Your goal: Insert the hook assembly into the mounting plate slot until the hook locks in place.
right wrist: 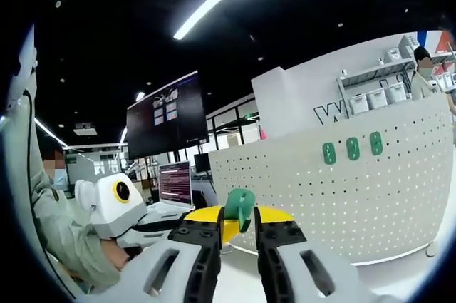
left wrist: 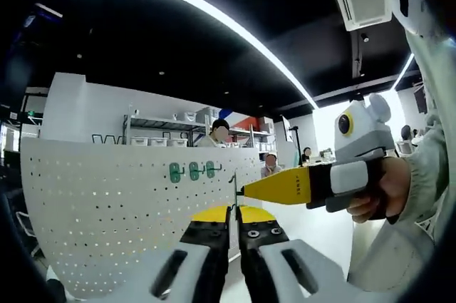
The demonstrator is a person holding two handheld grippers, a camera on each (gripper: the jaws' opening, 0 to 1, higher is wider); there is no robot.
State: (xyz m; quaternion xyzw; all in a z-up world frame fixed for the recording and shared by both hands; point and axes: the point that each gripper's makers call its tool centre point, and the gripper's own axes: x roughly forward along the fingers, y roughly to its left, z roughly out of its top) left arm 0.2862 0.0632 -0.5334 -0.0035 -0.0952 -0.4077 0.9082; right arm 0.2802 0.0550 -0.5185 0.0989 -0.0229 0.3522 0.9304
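Evidently the right gripper [right wrist: 238, 235] has its fingers pinched on the green hook [right wrist: 240, 208], short of the pegboard [right wrist: 342, 196]; left gripper [left wrist: 234, 235] fingers closed, apparently empty; a tilted approach could miss the slot.

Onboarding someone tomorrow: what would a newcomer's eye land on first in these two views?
Probably the white pegboard panel, standing upright across both views with three green hooks in a row near its top edge. Next, the green hook piece pinched between the right gripper jaws, held up short of the board. In the left gripper view, the left gripper looks nearly closed, with the right gripper's yellow tip by the board's edge.
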